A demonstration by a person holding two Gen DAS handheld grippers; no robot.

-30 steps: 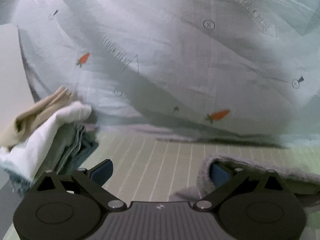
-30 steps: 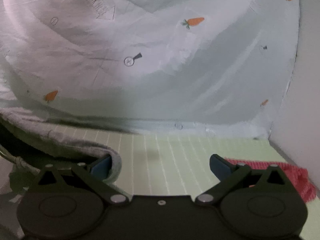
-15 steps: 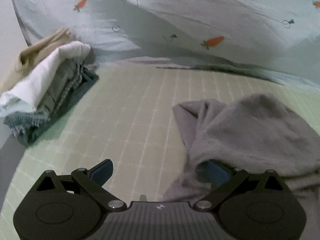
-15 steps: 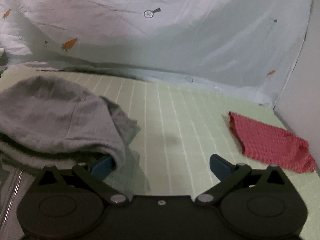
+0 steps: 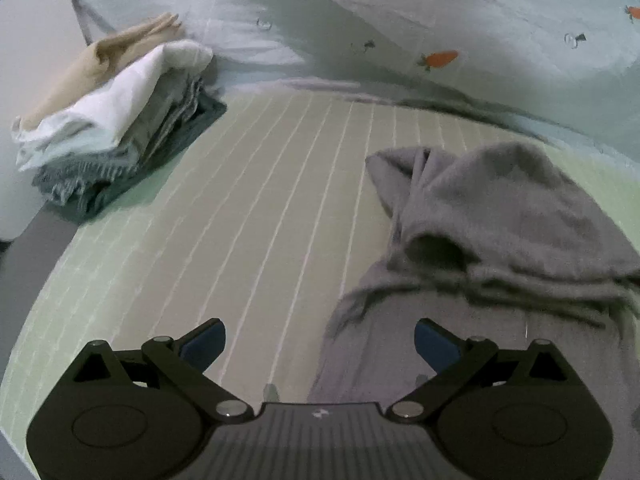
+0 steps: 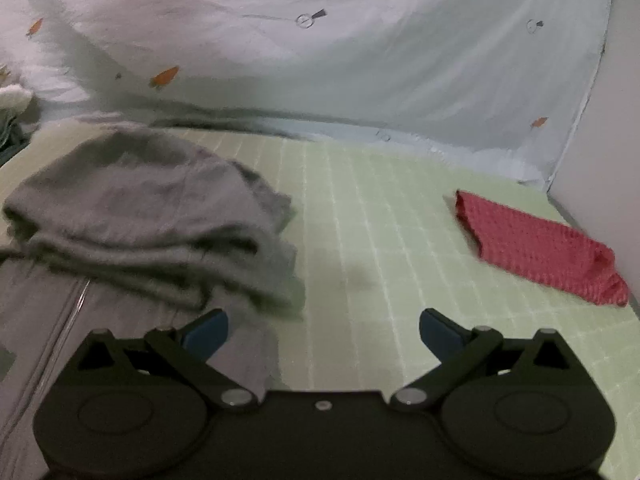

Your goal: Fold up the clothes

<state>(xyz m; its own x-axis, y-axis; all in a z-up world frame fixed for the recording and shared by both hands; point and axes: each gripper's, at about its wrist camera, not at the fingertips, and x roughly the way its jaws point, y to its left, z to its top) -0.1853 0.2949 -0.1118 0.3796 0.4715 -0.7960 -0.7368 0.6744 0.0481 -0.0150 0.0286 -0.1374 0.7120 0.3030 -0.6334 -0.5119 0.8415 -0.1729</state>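
Both of your grippers stand with their blue-padded fingers spread wide and nothing between them. Your left gripper (image 5: 318, 340) sits at the bottom of its frame, over the edge where the grey hooded garment (image 5: 504, 216) meets the pale green gridded mat (image 5: 260, 200); the garment lies bunched at centre right, its hood folded over the body. Your right gripper (image 6: 322, 330) hangs at the bottom of its frame, its left finger above the same garment (image 6: 140, 208), which fills the left half there. At upper left of the left view, a stack of folded clothes (image 5: 116, 120) rests on the mat. At right of the right view lies a red checked cloth (image 6: 536, 246), well apart from the garment. Behind everything hangs a carrot-print sheet (image 6: 360, 60).
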